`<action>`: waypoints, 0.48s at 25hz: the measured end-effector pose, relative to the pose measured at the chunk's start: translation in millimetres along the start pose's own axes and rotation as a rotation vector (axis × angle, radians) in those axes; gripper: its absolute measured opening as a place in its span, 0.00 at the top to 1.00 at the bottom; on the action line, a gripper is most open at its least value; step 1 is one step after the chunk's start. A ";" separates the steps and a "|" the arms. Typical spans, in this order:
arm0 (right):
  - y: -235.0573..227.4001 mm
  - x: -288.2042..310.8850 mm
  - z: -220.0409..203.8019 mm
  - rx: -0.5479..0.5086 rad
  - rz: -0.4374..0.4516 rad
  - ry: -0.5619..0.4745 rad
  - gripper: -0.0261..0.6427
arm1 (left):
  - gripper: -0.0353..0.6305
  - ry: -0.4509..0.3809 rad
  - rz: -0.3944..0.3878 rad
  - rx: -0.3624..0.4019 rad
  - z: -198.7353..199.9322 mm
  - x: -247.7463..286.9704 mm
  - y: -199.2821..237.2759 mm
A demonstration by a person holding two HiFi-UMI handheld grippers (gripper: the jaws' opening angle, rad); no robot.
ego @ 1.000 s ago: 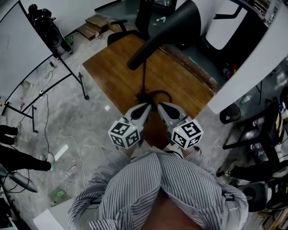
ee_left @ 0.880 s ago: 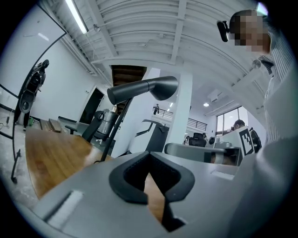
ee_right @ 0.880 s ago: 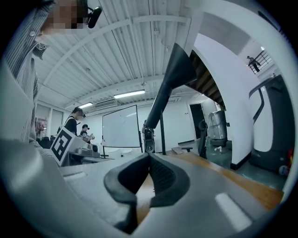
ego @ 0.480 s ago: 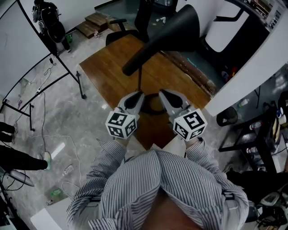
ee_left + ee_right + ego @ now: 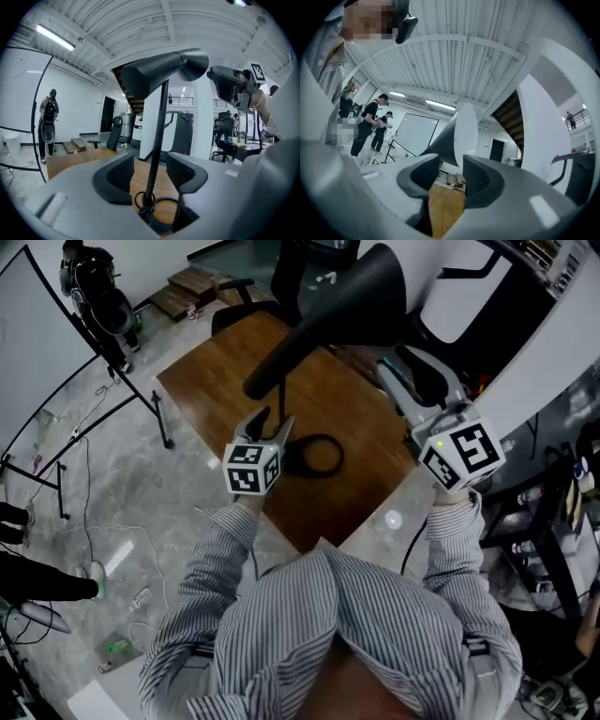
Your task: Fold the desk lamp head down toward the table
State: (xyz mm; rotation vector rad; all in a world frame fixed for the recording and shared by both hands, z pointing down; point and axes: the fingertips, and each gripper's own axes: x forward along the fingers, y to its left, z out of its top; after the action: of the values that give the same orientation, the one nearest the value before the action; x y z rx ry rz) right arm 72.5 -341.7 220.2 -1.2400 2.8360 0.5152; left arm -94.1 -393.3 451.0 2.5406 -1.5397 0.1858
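The lamp head (image 5: 337, 310) is matt black; the table (image 5: 206, 390) is smooth wood.
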 end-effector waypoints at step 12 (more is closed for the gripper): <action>1.1 15.7 43.2 -0.110 0.096 -0.060 0.86 | 0.86 -0.004 -0.030 0.038 -2.0 26.5 -4.5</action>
State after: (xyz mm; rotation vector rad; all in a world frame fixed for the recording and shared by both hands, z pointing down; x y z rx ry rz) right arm 55.5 -339.3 177.5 -1.0867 2.8631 0.7073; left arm -78.0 -413.8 457.7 2.5929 -1.5129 0.2088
